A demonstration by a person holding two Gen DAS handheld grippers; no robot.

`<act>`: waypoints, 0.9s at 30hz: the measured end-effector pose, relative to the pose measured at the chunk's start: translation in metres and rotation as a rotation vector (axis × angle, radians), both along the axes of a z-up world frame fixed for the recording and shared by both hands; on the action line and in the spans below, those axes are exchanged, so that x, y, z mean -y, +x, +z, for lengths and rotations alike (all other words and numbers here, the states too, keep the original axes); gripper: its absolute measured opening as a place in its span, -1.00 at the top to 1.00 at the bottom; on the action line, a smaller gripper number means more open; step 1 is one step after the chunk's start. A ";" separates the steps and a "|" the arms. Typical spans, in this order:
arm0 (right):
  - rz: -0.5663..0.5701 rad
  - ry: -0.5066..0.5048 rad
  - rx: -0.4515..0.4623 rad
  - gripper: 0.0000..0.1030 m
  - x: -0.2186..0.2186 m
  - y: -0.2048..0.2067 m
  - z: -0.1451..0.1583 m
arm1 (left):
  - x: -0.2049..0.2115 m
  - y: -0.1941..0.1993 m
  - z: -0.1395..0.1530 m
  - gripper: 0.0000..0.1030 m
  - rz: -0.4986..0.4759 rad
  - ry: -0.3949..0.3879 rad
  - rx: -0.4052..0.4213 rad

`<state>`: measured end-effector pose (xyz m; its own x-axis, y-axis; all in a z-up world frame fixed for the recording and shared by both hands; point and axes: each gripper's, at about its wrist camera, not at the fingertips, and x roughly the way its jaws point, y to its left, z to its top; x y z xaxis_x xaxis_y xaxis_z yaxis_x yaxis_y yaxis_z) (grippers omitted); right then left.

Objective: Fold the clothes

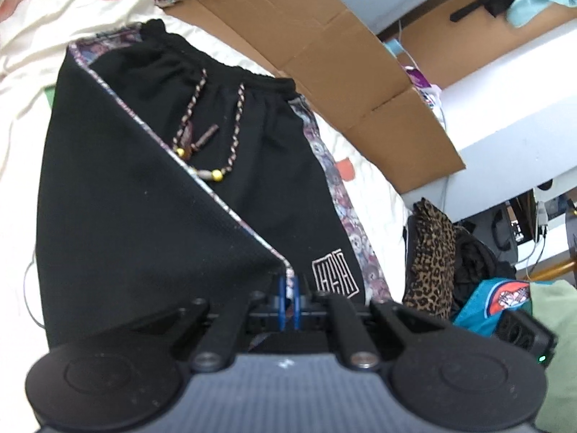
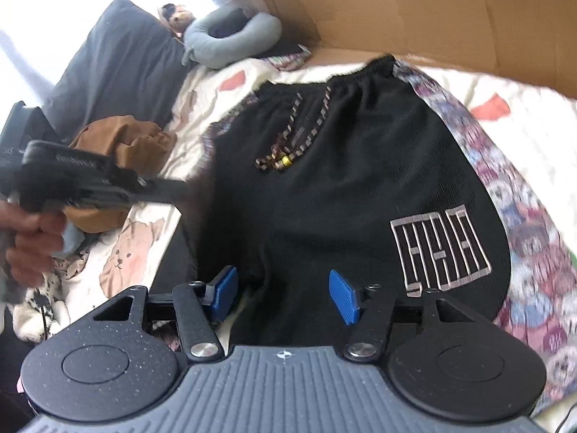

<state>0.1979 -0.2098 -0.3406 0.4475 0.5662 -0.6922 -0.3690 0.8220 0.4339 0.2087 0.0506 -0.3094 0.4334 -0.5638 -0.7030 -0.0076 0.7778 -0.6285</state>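
Note:
Black shorts [image 1: 151, 216] with patterned side stripes, a beaded drawstring [image 1: 216, 175] and a stitched logo [image 1: 335, 274] lie on the cream bedsheet [image 1: 21, 115]. One leg is folded diagonally across the other. My left gripper [image 1: 288, 299] is shut on the corner of that folded leg, with the patterned hem pinched between its blue pads. In the right wrist view the shorts [image 2: 324, 198] lie spread out. My right gripper [image 2: 285, 296] hovers open at their near hem; black cloth lies below the gap and the pads are not pressing it. A hand [image 2: 29, 238] holds the blurred left gripper [image 2: 108, 184] at the left.
A cardboard box [image 1: 324, 47] borders the far side of the bed. Leopard-print and teal clothes [image 1: 432, 252] are piled at the right. A brown garment [image 2: 119, 144], a dark pillow [image 2: 115, 57] and a grey neck pillow [image 2: 230, 39] lie at the left.

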 end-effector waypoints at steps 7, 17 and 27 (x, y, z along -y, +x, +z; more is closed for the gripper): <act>0.058 0.004 0.038 0.02 -0.027 0.011 0.006 | 0.018 -0.004 -0.006 0.91 -0.018 -0.039 -0.015; 0.117 -0.002 0.032 0.23 -0.058 0.016 0.002 | 0.033 -0.006 -0.005 0.91 -0.044 -0.073 -0.032; 0.101 -0.037 0.028 0.87 -0.067 0.020 -0.007 | 0.039 -0.008 -0.004 0.91 -0.056 -0.144 -0.032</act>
<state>0.2178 -0.1432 -0.3477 0.4090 0.5841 -0.7011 -0.4625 0.7950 0.3925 0.2004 0.0116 -0.3131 0.3774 -0.6827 -0.6257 0.0114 0.6791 -0.7340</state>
